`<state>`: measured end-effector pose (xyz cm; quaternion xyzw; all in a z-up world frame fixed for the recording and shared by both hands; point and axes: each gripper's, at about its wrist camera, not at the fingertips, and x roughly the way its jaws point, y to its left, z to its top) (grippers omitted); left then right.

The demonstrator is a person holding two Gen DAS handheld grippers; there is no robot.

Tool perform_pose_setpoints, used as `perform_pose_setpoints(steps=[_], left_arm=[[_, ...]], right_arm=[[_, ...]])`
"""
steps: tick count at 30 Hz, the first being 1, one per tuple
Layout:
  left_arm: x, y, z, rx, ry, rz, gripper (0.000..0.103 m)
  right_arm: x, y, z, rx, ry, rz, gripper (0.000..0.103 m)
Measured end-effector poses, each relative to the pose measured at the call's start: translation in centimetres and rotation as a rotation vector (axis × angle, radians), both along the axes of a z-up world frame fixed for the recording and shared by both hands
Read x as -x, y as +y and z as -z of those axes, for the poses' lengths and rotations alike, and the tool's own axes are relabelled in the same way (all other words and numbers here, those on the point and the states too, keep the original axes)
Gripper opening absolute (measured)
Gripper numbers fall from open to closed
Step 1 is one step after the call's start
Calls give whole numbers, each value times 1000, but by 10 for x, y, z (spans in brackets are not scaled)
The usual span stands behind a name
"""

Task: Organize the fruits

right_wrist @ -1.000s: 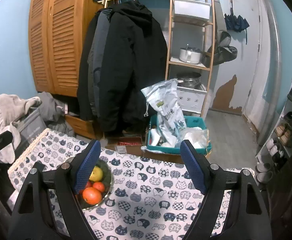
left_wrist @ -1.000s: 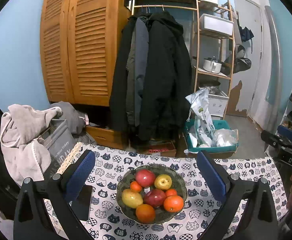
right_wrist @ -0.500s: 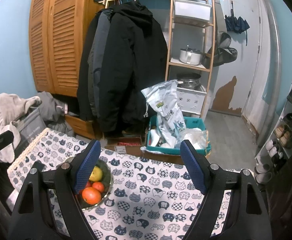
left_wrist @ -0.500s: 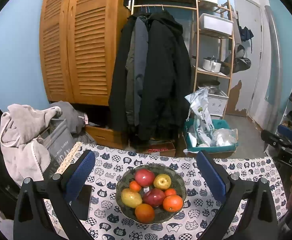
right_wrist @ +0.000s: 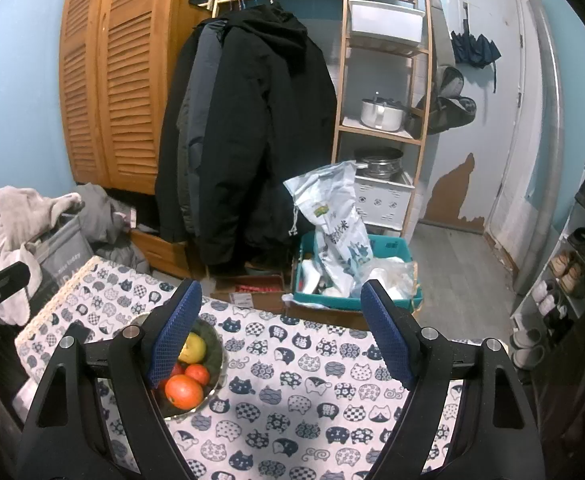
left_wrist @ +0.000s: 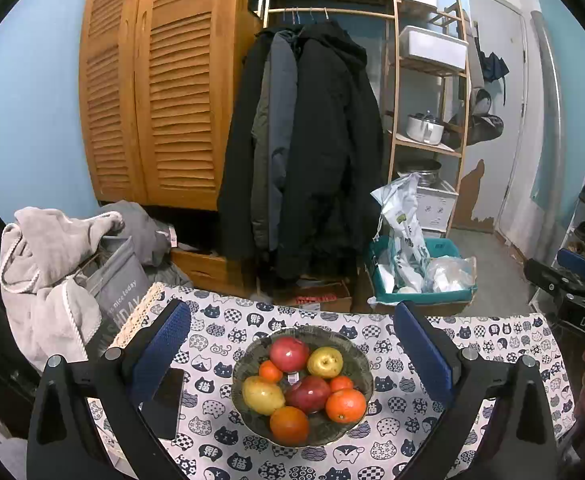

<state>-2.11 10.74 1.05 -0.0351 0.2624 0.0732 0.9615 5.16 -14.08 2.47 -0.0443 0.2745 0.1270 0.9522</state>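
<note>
Nothing has moved since the earlier frames. Table [left_wrist: 492, 344], under a cat-print cloth, carries the bowl [left_wrist: 356, 354], the landmark. Left gripper [left_wrist: 292, 350] straddles the bowl, jaws spread and empty. Right gripper [right_wrist: 280, 330] hangs right of the bowl [right_wrist: 214, 344], jaws spread and empty. Inside the bowl: two apples [left_wrist: 289, 354], two pears [left_wrist: 262, 395], two oranges [left_wrist: 346, 405], three tangerines [left_wrist: 270, 371]. A phone [left_wrist: 164, 400] lies left of it.
</note>
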Motion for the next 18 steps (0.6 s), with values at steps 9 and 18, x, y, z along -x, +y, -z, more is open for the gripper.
perform_pose_setpoints(steps=[9, 18], left_arm=[[-1, -1, 0, -3, -1, 1, 102], [0, -3, 2, -1, 0, -14, 102]], right_arm=[[1, 0, -1, 0, -1, -1, 81], [0, 0, -1, 0, 0, 0, 81]])
